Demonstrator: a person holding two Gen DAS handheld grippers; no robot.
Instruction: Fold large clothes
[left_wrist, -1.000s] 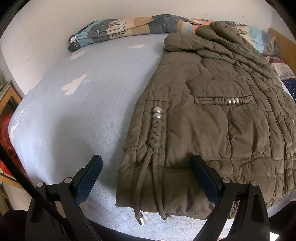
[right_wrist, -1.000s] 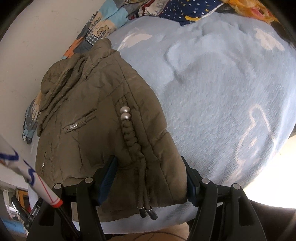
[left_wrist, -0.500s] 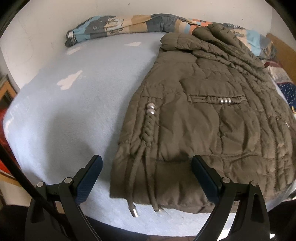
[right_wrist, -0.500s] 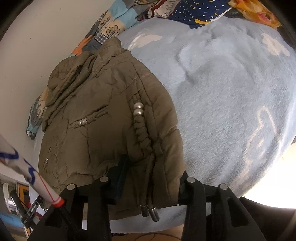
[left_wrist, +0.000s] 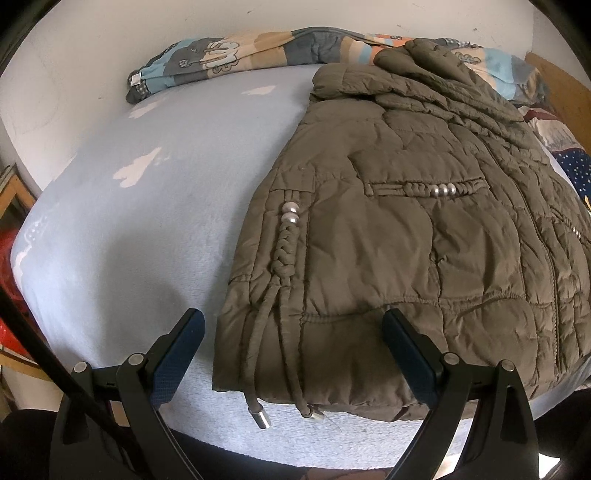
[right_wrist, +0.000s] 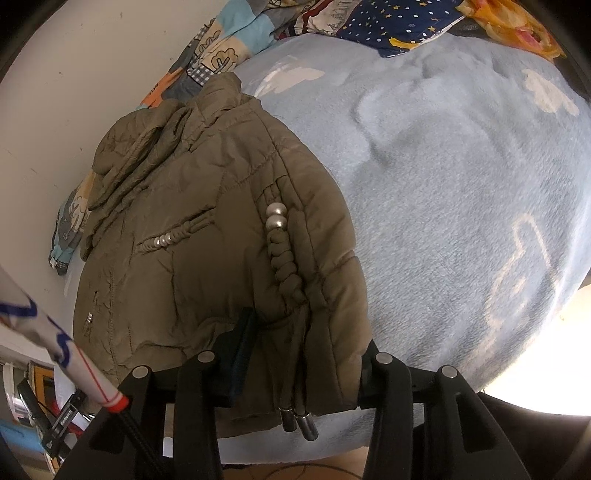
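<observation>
Right gripper (right_wrist: 303, 354) fingers just clenched on the olive quilted puffer jacket (right_wrist: 207, 236) hem; left gripper (left_wrist: 291, 354) spread, to be closed likewise before lifting.

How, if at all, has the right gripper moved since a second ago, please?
Yes. The right gripper has just been closing its jaws toward the drawstring cords, now pinching the jacket hem.

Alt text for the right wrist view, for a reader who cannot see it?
The right gripper has closed its fingers on the near hem corner of an olive quilted jacket lying on a pale blue blanket. Two metal-tipped drawcords hang between them.
</observation>
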